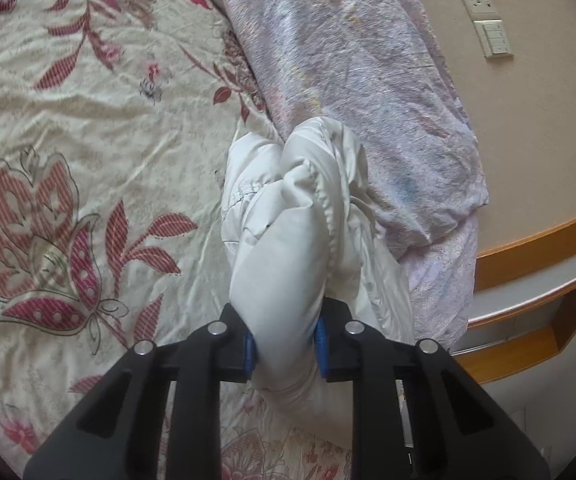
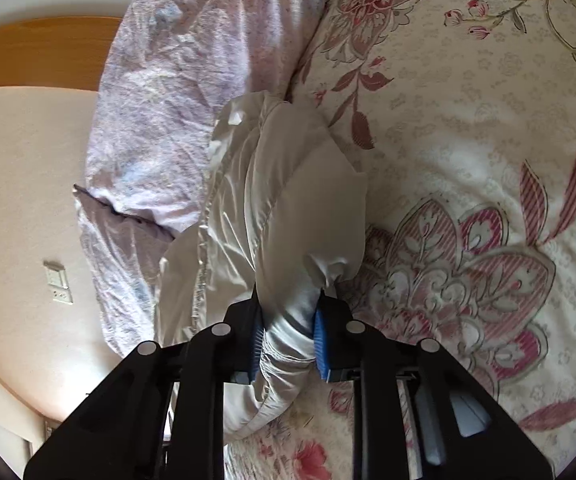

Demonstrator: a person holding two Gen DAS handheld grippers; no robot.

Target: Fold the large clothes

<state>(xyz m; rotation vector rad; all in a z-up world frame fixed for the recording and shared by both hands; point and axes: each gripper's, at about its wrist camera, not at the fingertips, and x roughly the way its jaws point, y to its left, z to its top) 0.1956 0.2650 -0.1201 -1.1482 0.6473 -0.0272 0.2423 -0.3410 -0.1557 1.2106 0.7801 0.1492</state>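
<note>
A white padded jacket (image 1: 288, 216) lies bunched on a cream bedspread with red flowers (image 1: 88, 128). My left gripper (image 1: 286, 346) is shut on a thick fold of the jacket, its blue pads pressed to both sides. In the right wrist view the same jacket (image 2: 288, 184) lies beside the pillow, and my right gripper (image 2: 288, 340) is shut on another bunched part of it, near an elastic cuff or hem. The jacket's far parts are hidden under its own folds.
A long pale purple pillow (image 1: 360, 72) lies along the bed's edge, touching the jacket; it also shows in the right wrist view (image 2: 168, 92). Behind it are a beige wall with a socket and switch plate (image 1: 486, 20) and a wooden headboard ledge (image 1: 536, 264). The flowered bedspread (image 2: 468, 160) spreads wide.
</note>
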